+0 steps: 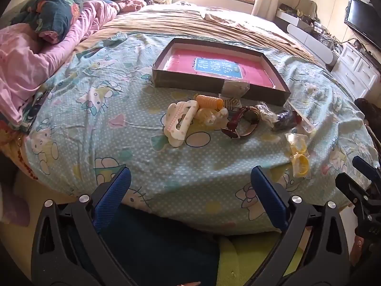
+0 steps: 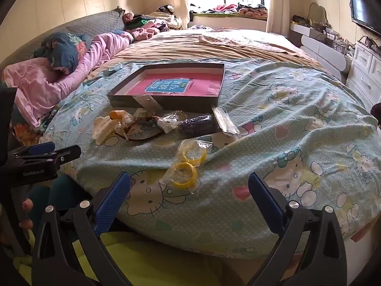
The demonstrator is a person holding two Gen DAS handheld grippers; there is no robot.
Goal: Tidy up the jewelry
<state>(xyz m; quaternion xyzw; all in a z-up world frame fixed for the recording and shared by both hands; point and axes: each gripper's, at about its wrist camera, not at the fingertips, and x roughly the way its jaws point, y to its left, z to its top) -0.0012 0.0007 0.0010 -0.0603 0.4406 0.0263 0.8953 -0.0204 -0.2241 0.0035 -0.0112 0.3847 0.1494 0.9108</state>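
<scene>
A shallow grey box (image 1: 166, 77) (image 2: 190, 101) with a pink and blue card inside lies on the bed. In front of it sits a pile: a white hair claw (image 1: 177, 124) (image 2: 106, 126), an orange curler (image 1: 209, 102), a brown strap (image 1: 240, 122) (image 2: 142, 134), a dark beaded piece (image 2: 198, 124) and clear packets. A clear bag of yellow rings (image 1: 298, 155) (image 2: 187, 164) lies nearest. My left gripper (image 1: 190, 181) is open and empty over the bed's near edge. My right gripper (image 2: 189, 188) is open and empty, just short of the yellow rings.
The bed has a Hello Kitty sheet (image 2: 297, 131), with pink bedding and pillows (image 1: 28, 54) at the left. White drawers (image 2: 364, 66) and a TV (image 2: 364, 12) stand at the right. The other gripper shows at each view's edge (image 1: 362, 188) (image 2: 35, 159).
</scene>
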